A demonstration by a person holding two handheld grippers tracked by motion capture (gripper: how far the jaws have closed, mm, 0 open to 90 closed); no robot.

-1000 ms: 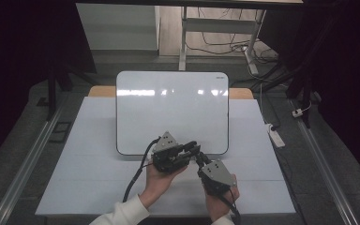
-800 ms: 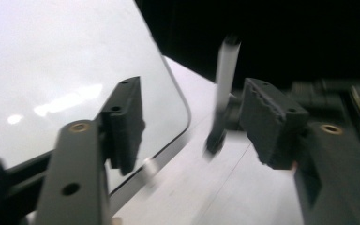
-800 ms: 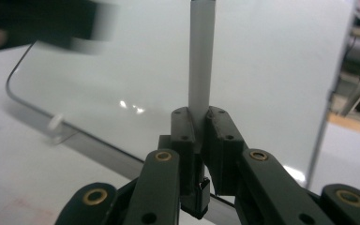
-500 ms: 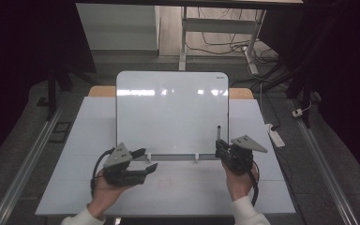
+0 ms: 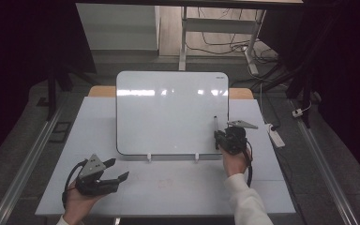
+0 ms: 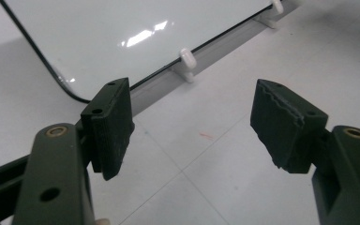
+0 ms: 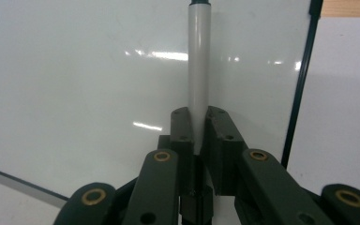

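The right tongs (image 5: 221, 136) are clamped on a grey marker (image 5: 215, 125), whose barrel runs straight out from between the pads toward twelve o'clock, so its long axis lies in line with the tongs and points up the face of the whiteboard (image 5: 168, 112). In the right gripper view the marker (image 7: 198, 70) rises in front of the white surface near the board's dark right edge; whether the tip touches the board I cannot tell. The board stands propped on small white clips (image 5: 148, 158) at the middle of the table (image 5: 178, 187). The left tongs (image 5: 115, 180) sit well apart at about seven o'clock from the board, low near the table's front edge, and their jaws have just been opening with nothing between them (the left gripper view shows bare tabletop in the gap). The right hand (image 5: 234, 161) is plainly the nearer one, so any stroke looks to be its job, moving the marker across the board.
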